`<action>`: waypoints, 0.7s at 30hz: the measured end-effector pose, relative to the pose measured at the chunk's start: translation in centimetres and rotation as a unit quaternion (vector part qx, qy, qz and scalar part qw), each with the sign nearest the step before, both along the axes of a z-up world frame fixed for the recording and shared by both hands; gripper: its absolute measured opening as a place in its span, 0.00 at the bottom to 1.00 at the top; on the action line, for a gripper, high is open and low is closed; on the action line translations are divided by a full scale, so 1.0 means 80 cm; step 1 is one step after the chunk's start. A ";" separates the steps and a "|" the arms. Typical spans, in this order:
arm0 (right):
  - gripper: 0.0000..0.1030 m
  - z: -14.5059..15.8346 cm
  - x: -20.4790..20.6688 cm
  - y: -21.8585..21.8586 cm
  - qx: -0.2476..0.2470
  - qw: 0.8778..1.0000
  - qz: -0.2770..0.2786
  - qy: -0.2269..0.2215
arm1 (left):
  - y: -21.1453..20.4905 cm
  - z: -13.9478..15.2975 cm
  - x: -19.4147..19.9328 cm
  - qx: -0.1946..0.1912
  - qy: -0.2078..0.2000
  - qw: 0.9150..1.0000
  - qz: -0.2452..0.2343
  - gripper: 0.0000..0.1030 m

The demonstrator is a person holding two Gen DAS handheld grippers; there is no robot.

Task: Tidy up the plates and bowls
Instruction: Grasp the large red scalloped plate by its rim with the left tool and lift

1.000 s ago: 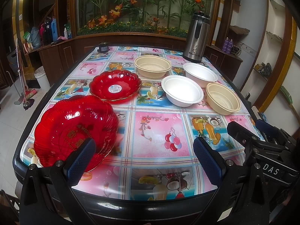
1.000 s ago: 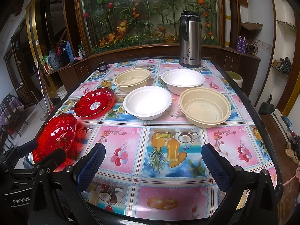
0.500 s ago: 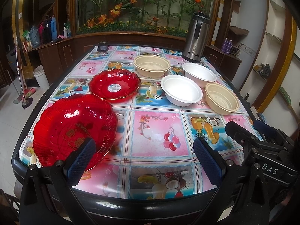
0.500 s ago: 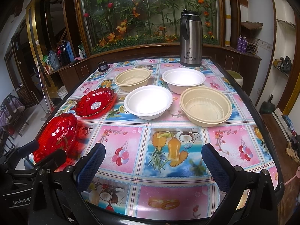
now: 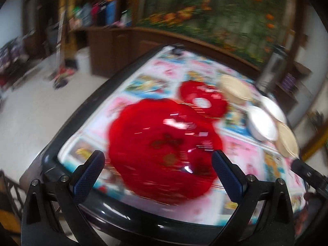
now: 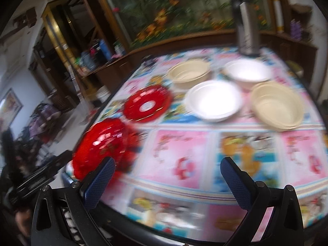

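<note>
Both views are motion-blurred. A large red plate (image 5: 162, 143) lies at the table's near left corner, directly ahead of my open left gripper (image 5: 157, 160), whose fingers straddle its near edge from above. A smaller red plate (image 5: 202, 101) sits behind it. In the right wrist view the large red plate (image 6: 102, 141) is at the left, the small red plate (image 6: 147, 104) beyond it. Two white bowls (image 6: 214, 100) (image 6: 247, 71) and two beige bowls (image 6: 188, 72) (image 6: 276, 105) stand further back. My right gripper (image 6: 166, 165) is open over the tablecloth, holding nothing.
The table (image 6: 174, 231) has a dark rim and a colourful picture cloth. A steel thermos jug (image 6: 247, 30) stands at the far right. A wooden cabinet (image 5: 114, 45) and white floor lie left of the table. The other gripper's body (image 6: 34, 182) shows at lower left.
Both cameras swung fast. The left gripper turned left and moved in, so the large red plate now sits between its fingers. The right gripper also tilted and shifted left. Dishes have not moved.
</note>
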State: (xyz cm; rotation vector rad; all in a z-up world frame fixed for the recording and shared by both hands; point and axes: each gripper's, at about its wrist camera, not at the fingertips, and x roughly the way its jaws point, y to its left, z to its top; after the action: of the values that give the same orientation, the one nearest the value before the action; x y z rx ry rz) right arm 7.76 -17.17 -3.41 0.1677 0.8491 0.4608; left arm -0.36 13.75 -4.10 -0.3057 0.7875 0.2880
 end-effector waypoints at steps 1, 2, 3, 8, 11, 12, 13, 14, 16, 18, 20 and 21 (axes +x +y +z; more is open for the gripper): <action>0.99 -0.006 0.008 0.013 0.008 1.000 0.016 0.014 | 0.011 -0.006 0.002 -0.009 0.009 1.000 0.010 1.00; 0.99 -0.012 0.014 0.024 0.013 0.999 0.028 0.027 | 0.022 -0.012 0.003 -0.022 0.014 1.000 0.016 1.00; 0.99 -0.019 0.021 0.035 0.024 0.998 0.041 0.045 | 0.032 -0.017 0.003 -0.035 0.016 0.999 0.027 1.00; 0.92 -0.051 0.056 0.078 0.070 0.988 0.069 0.121 | 0.060 -0.042 0.017 -0.084 0.037 0.995 0.047 0.97; 0.77 -0.069 0.075 0.101 0.085 0.980 0.077 0.163 | 0.066 -0.054 0.026 -0.104 0.049 0.992 0.048 0.89; 0.72 -0.075 0.080 0.111 0.081 0.978 0.083 0.171 | 0.067 -0.055 0.029 -0.106 0.052 0.992 0.046 0.84; 0.70 -0.079 0.084 0.119 0.078 0.977 0.086 0.177 | 0.067 -0.056 0.031 -0.103 0.055 0.992 0.045 0.80; 0.68 -0.084 0.087 0.125 0.075 0.976 0.086 0.184 | 0.067 -0.058 0.033 -0.100 0.059 0.992 0.042 0.77; 0.65 -0.090 0.091 0.135 0.076 0.974 0.087 0.197 | 0.067 -0.063 0.036 -0.094 0.067 0.993 0.040 0.58; 0.54 -0.094 0.095 0.144 0.073 0.973 0.090 0.199 | 0.068 -0.070 0.041 -0.097 0.077 0.992 0.039 0.48; 0.46 -0.100 0.098 0.151 0.063 0.973 0.092 0.201 | 0.069 -0.076 0.042 -0.089 0.087 0.991 0.043 0.38; 0.38 -0.105 0.101 0.154 0.057 0.973 0.091 0.206 | 0.070 -0.078 0.042 -0.088 0.089 0.991 0.045 0.30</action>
State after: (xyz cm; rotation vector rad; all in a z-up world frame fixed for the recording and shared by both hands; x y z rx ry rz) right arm 15.81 -4.83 -11.80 0.2993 1.2523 0.6615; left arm 3.01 19.39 -10.32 -0.4866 0.9798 0.3348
